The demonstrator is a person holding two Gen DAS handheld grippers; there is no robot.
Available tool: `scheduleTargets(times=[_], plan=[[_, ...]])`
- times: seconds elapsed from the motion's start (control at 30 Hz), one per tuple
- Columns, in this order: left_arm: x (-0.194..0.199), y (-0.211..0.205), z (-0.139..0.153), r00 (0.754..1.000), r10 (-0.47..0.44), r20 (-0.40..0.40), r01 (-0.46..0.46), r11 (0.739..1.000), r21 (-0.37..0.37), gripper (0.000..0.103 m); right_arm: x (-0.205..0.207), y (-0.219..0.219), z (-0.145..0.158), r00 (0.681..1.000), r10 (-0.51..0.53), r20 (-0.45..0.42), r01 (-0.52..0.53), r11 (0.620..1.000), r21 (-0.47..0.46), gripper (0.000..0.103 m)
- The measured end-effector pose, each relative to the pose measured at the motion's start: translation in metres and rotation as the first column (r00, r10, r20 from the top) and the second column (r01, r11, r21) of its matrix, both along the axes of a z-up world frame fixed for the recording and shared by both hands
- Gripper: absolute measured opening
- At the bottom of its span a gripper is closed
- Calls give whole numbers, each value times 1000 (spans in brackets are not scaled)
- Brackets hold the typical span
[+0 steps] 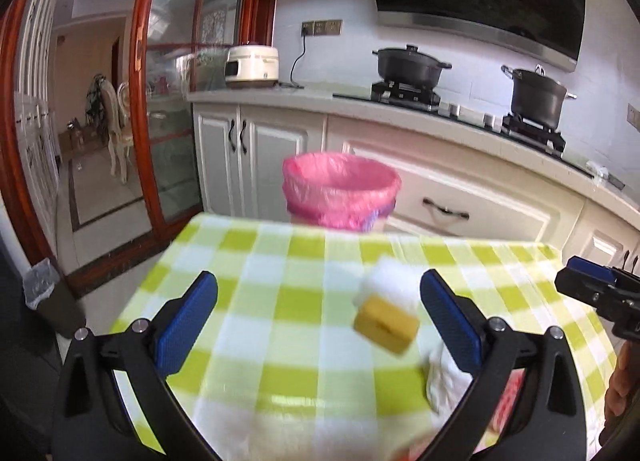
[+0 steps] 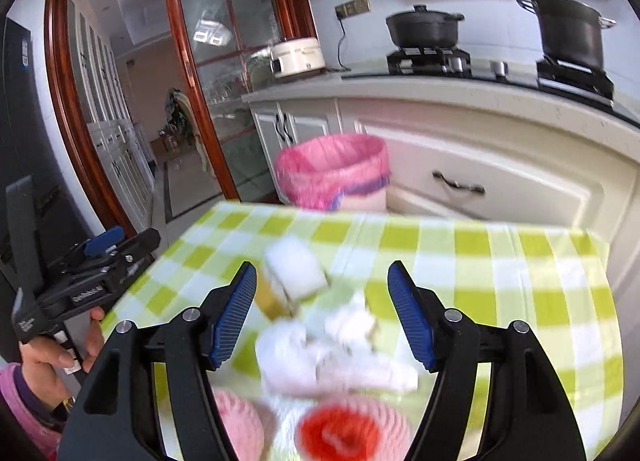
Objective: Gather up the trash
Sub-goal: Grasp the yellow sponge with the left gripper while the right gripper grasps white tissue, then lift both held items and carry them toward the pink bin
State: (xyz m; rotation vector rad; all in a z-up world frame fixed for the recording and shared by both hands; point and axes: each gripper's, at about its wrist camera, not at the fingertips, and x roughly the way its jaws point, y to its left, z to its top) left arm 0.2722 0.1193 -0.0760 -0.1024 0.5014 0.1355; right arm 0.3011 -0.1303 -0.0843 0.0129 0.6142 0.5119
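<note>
Since both grippers' jaws gape empty, left gripper (image 1: 318,313) near the yellow-white scrap (image 1: 387,311) & right gripper (image 2: 322,313) over crumpled tissue (image 2: 332,357) on the bench (image 1: 280,261), trash awaits pickup w/ pink-lined bin (image 1: 340,189) just beyond.

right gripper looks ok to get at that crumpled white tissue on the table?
Probably yes: the right gripper is open, and the crumpled white tissue lies between its fingers with nothing over it. The small box sits close beside it.

White kitchen cabinets (image 1: 256,149) (black handles) run beneath a pale countertop (image 1: 320,99), beside a wood-framed glass door (image 1: 168,101).
</note>
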Motion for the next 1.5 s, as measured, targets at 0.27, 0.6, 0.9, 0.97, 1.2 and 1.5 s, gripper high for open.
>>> scheduleTargets(times=[0.27, 0.6, 0.9, 0.97, 1.2, 1.5], plan=[[-6, -19, -31, 997, -43, -70, 46, 998, 45, 98, 15, -3, -42, 996, -6, -84, 1, 999, -54, 65], [49, -24, -59, 985, -89, -145, 90, 996, 0, 97, 74, 9, -68, 979, 103, -174, -125, 985, -115, 64], [92, -38, -69, 974, -135, -183, 129, 991, -45, 97, 98, 31, -102, 941, 198, -274, -253, 950, -183, 51], [102, -44, -72, 970, -147, -195, 141, 989, -47, 96, 98, 30, -104, 939, 205, -275, -256, 953, -164, 43], [126, -56, -92, 950, -158, -271, 149, 987, -52, 81, 90, 15, -101, 954, 190, -230, -221, 968, -119, 33], [112, -54, -101, 946, -177, -273, 166, 984, -63, 49, 83, 3, -84, 970, 163, -179, -178, 982, -66, 32]])
